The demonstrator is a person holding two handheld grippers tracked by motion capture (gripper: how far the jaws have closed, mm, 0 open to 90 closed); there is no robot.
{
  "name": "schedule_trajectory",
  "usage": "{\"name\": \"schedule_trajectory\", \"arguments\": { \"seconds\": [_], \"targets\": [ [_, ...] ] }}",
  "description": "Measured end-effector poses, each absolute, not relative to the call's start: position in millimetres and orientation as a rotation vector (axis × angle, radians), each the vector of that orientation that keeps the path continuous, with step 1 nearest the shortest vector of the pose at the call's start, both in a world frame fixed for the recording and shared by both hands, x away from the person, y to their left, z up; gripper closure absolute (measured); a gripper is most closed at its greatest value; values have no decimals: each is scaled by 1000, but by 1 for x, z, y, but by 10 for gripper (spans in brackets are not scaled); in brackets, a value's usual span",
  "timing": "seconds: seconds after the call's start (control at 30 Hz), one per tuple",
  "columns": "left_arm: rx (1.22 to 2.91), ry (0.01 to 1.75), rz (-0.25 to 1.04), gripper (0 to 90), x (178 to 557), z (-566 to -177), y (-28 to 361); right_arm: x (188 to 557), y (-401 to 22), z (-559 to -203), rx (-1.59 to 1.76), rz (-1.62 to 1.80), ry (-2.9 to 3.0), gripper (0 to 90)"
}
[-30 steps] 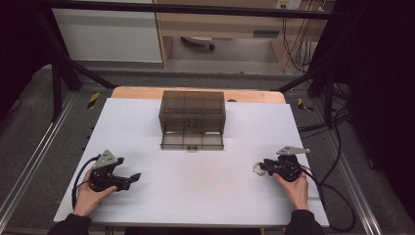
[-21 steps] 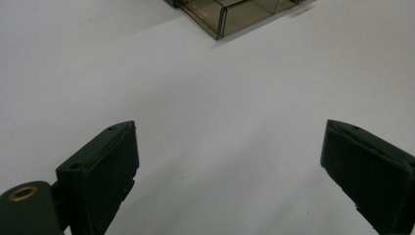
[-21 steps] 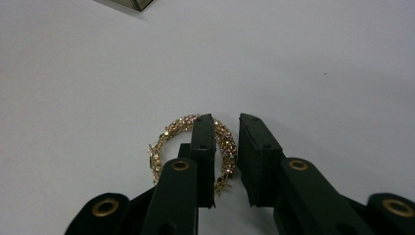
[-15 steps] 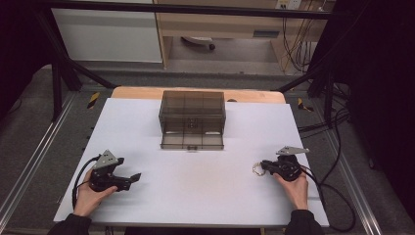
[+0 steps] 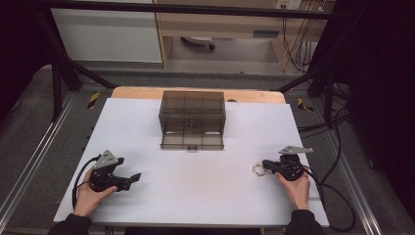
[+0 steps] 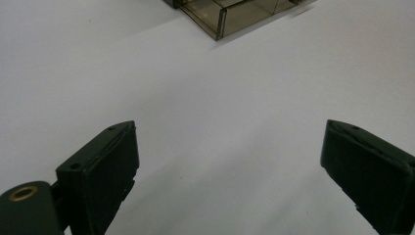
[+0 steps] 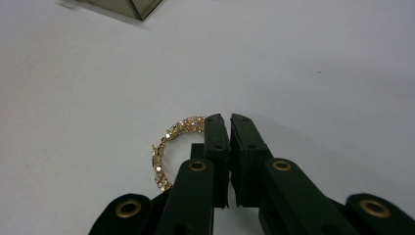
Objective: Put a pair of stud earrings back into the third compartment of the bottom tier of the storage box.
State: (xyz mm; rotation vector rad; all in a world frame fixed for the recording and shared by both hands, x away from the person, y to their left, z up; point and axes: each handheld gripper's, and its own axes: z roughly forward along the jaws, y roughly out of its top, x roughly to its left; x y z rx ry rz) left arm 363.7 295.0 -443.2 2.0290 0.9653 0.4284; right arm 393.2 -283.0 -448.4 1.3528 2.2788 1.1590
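A gold, stone-set bracelet (image 5: 258, 170) lies on the white table (image 5: 195, 196) at the right. My right gripper (image 5: 265, 165) points left at it. In the right gripper view its jaws have just been closing and now stand together (image 7: 229, 120). The bracelet (image 7: 169, 139) curves out from beside the left jaw, and its other side is hidden under the jaws, where it seems pinched. My left gripper (image 5: 134, 177) rests near the left front edge, and its jaws (image 6: 230, 161) stand wide apart over bare table.
A smoky see-through box (image 5: 192, 113) stands at the middle back of the table, its low drawer (image 5: 192, 141) pulled out toward me. A corner of that box (image 6: 230, 14) shows in the left gripper view and another (image 7: 132, 6) in the right gripper view. Cables trail off both grippers.
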Motion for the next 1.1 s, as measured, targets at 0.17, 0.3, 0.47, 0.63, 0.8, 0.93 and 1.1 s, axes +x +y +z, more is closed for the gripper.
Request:
{"name": "schedule_trajectory", "arguments": {
  "seconds": [0.17,0.3,0.47,0.63,0.8,0.93,1.1],
  "targets": [
    [2026,965,429,70,363,-443,295,391,-283,-444,1359,1177,2268,871],
    [2025,965,429,69,363,-443,295,390,-281,-440,1353,1181,2262,871],
    [2025,964,430,69,363,-443,295,387,-280,-435,1339,1201,2252,871],
    [2027,965,431,69,363,-443,295,384,-278,-429,1327,1219,2235,872],
    [2027,964,431,70,363,-443,295,383,-275,-426,1333,1224,2230,872],
    [2030,964,431,70,363,-443,295,383,-272,-424,1321,1223,2230,872],
    [2031,965,432,69,363,-443,295,383,-266,-421,1310,1232,2227,872]
  ]
}}
